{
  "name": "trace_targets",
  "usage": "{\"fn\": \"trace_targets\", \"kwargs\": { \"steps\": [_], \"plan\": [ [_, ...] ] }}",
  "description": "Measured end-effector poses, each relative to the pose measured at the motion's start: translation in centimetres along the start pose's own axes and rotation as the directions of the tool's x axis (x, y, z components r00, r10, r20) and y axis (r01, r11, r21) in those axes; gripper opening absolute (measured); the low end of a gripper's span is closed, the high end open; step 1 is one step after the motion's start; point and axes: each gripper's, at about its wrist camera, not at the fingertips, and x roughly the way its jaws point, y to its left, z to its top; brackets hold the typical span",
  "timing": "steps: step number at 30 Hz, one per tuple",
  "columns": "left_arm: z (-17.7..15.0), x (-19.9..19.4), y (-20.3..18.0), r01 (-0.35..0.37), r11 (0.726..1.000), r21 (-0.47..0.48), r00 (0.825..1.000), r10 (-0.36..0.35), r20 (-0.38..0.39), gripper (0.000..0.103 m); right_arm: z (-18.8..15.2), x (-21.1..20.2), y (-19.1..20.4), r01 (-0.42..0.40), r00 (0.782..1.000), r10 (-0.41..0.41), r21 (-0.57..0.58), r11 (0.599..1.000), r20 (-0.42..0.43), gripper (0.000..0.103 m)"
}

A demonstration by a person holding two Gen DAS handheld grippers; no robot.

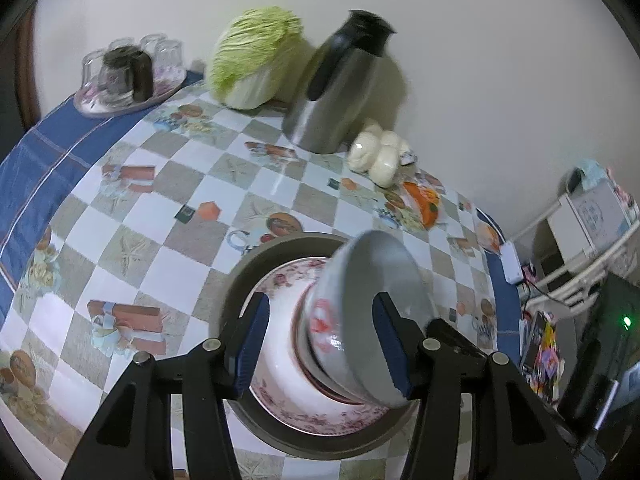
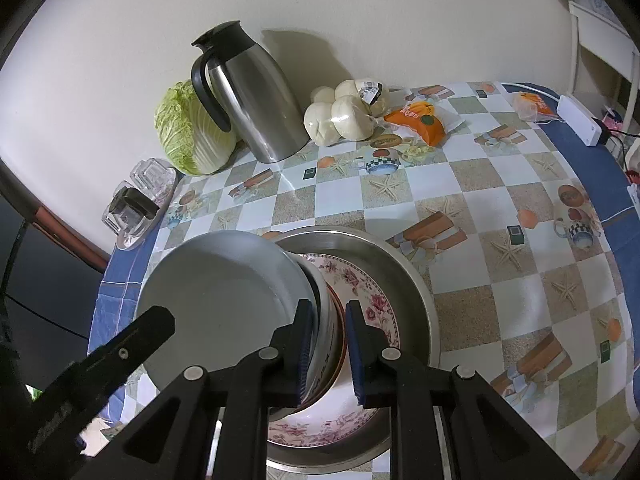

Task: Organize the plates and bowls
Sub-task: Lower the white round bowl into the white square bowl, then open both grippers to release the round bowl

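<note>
A steel basin (image 1: 248,272) (image 2: 404,268) on the checked tablecloth holds a floral plate (image 1: 288,276) (image 2: 368,292). Tipped on its side over the plate is a white bowl (image 1: 380,272) (image 2: 224,292) with a grey inside and a red mark outside. More rims seem nested beneath it. My right gripper (image 2: 330,352) is shut on the bowl's wall, one finger inside and one outside. My left gripper (image 1: 324,340) is open around the same bowl. Its left pad (image 1: 252,344) stands clear of the bowl, and its right finger (image 1: 392,344) sits inside the rim. One black left-gripper finger (image 2: 132,344) shows in the right wrist view.
Against the back wall stand a steel jug (image 1: 340,84) (image 2: 256,96), a cabbage (image 1: 252,56) (image 2: 192,132), bagged buns (image 1: 380,156) (image 2: 344,116) and a tray of glasses (image 1: 128,72) (image 2: 136,200). An orange packet (image 2: 420,120) and a white power strip (image 2: 580,120) lie toward the table's right edge.
</note>
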Motion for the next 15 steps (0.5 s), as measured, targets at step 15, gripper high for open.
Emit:
{"fn": "trace_targets", "kwargs": {
  "steps": [15],
  "plan": [
    [0.0,2.9,3.8,0.087,0.978,-0.190,0.994,-0.099,-0.053,0.061,0.1,-0.6,0.2,0.004,1.000,-0.004,-0.010,1.000,0.021,0.019]
  ]
}}
